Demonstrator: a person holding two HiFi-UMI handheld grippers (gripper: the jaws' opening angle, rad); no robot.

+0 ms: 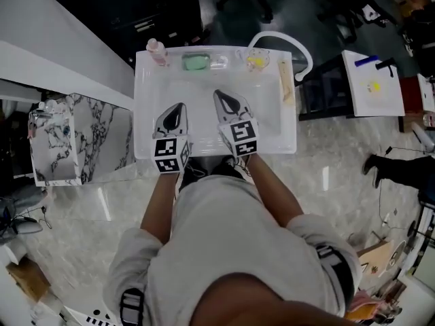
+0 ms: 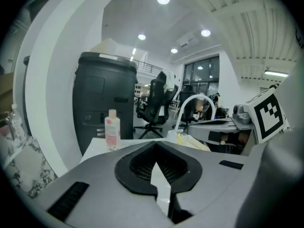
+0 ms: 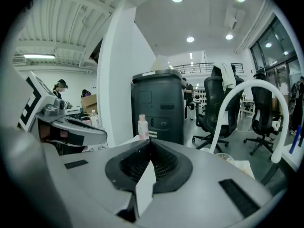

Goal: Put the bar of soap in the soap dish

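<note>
The left gripper (image 2: 155, 146) has its jaws pressed together, the dark ribbed pads meeting at the tip with nothing caught between them. The right gripper (image 3: 150, 144) stands the same way, pads closed on each other and empty. In the head view the two hang side by side, just apart, over the near half of a white basin (image 1: 146, 138), both pointing toward its far rim. The hands that carry them are hidden under the marker cubes and grey sleeves. The bar of soap (image 1: 196, 62), pale green, lies at the far rim, well apart from both grippers. It sits between a pink bottle (image 1: 157, 51) on its left and a clear cup (image 1: 257, 60) with something yellow in it on its right. A glassy shape touches or nearly touches the soap's right side. It is too small to tell whether this is the soap dish, or whether the bar rests inside a dish or only beside one. Neither gripper view shows the soap, since each gripper's own grey body covers the near part of the basin. The left gripper view shows only the bottle, the top of the cup and the white arc of the faucet (image 2: 194, 102) above that body. A pale stick (image 1: 285, 87) lies along the basin's right edge, its kind unclear. Beyond the basin stands a dark bin (image 3: 158, 109), with office chairs farther off, blurred by the wide lens.
</note>
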